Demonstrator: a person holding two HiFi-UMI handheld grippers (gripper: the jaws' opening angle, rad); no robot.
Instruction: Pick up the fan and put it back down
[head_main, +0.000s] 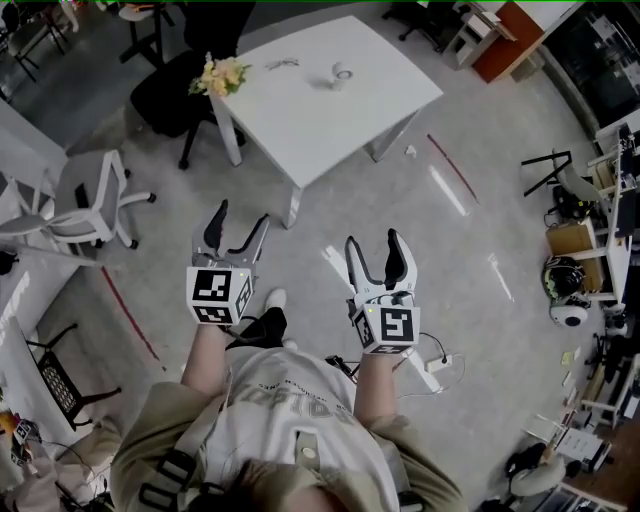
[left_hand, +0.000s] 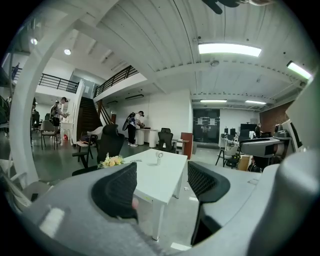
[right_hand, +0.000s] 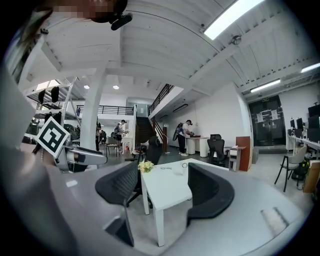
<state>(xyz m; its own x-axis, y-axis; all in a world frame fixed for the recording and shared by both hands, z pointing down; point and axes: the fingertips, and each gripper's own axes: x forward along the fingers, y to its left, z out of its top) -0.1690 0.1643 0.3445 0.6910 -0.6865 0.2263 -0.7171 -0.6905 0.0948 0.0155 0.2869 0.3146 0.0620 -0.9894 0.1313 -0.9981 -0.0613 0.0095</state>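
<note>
Left hand-held gripper (head_main: 242, 213), right hand-held gripper (head_main: 373, 240) gaping, holding nothing; fan (head_main: 340, 73) sitting on worktop (head_main: 330, 125), well apart; calling for level, centred approach.

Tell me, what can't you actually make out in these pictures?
Small white object on the table: too small in every view to confirm it's the fan.
Thin item near the flowers: too small to name, head view.
Table's near corner: hidden behind the left gripper, left gripper view.
</note>
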